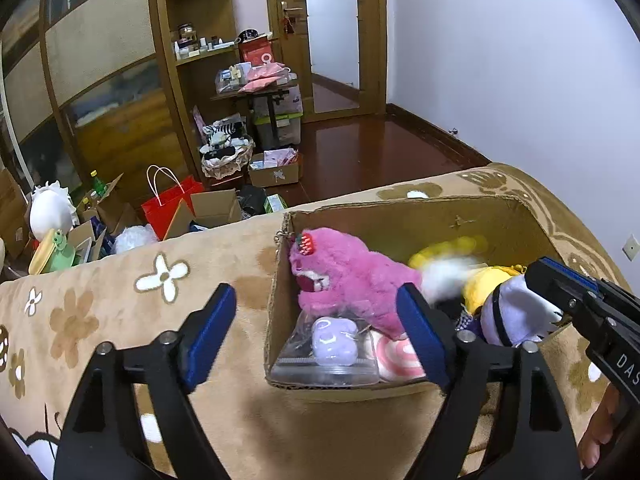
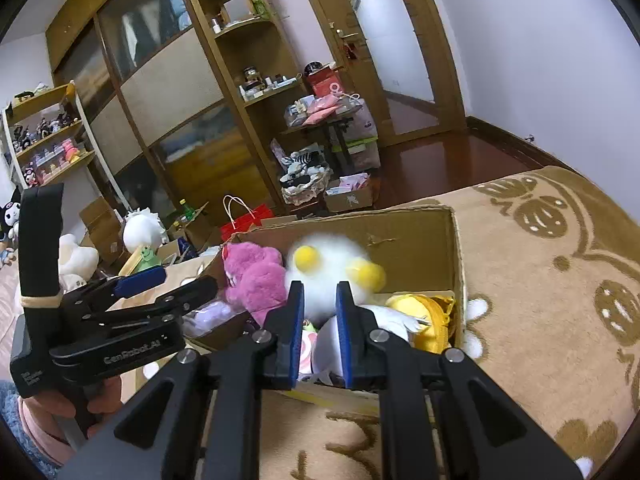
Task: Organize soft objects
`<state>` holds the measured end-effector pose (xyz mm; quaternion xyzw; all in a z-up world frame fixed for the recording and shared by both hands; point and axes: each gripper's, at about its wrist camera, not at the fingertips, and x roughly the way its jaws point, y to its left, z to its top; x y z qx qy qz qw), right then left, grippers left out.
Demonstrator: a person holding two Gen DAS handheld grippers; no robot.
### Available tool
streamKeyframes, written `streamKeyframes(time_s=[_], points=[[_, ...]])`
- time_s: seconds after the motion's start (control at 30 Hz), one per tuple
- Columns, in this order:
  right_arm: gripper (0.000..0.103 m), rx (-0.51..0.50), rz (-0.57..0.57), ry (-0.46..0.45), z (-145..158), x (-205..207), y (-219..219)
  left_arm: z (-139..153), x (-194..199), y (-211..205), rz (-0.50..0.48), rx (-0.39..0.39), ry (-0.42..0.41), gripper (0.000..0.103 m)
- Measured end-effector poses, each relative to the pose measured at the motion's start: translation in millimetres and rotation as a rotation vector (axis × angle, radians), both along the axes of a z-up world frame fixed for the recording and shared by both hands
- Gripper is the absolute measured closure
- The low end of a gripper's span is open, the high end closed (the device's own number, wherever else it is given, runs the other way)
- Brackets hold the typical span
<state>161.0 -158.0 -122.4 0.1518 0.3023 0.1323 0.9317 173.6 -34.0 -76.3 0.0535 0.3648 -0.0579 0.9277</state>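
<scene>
A cardboard box stands on the tan flowered blanket. In it lie a pink plush bear, a bagged lilac toy, a pink-and-white swirl toy, a yellow plush and a white plush. A white fluffy toy with yellow feet is blurred in the air just beyond my right gripper, whose jaws stand a little apart with nothing clamped. My left gripper is open and empty over the box's near left corner. The right gripper also shows in the left wrist view.
Beyond the blanket edge the floor is cluttered: a red paper bag, open cartons, a basket of socks, a white plush. Wooden wardrobe and shelves stand behind, and an open door. Toy shelves stand at far left.
</scene>
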Motion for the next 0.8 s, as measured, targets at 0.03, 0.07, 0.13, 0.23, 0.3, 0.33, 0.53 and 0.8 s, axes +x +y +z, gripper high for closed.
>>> streamKeyframes(time_s=[0.03,0.07,0.13,0.23,0.3,0.33,0.53,0.8], points=[[0.086,-0.002,-0.002,0.001,0.4,-0.4,-0.2,0.8,-1.0,0.8,0.002,0.0,-0.003,0.02],[0.086,-0.005,-0.007,0.001,1.3,-1.4,-0.3,1.5,-2.0,1.8,0.003,-0.002,-0.002,0.019],[0.085,-0.013,-0.01,0.0,2.8,-4.5,-1.4,2.9,-4.4,3.5,0.005,-0.005,0.0,0.018],[0.073,-0.024,-0.021,-0.007,7.5,-11.3,-3.0,6.6,-11.3,6.1,0.016,0.004,-0.012,0.013],[0.066,-0.025,-0.029,-0.015,12.3,-17.4,-5.0,11.6,-17.9,8.0,0.017,0.017,-0.031,0.013],[0.065,-0.028,-0.032,-0.017,14.1,-19.6,-5.7,14.1,-20.3,9.2,0.017,0.022,-0.038,0.012],[0.051,-0.059,-0.029,-0.035,29.7,-39.7,-7.8,30.2,-45.4,13.0,0.013,0.034,-0.088,0.007],[0.019,-0.139,-0.061,-0.083,56.3,-76.4,-8.6,51.6,-81.5,22.1,0.006,0.014,-0.128,0.006]])
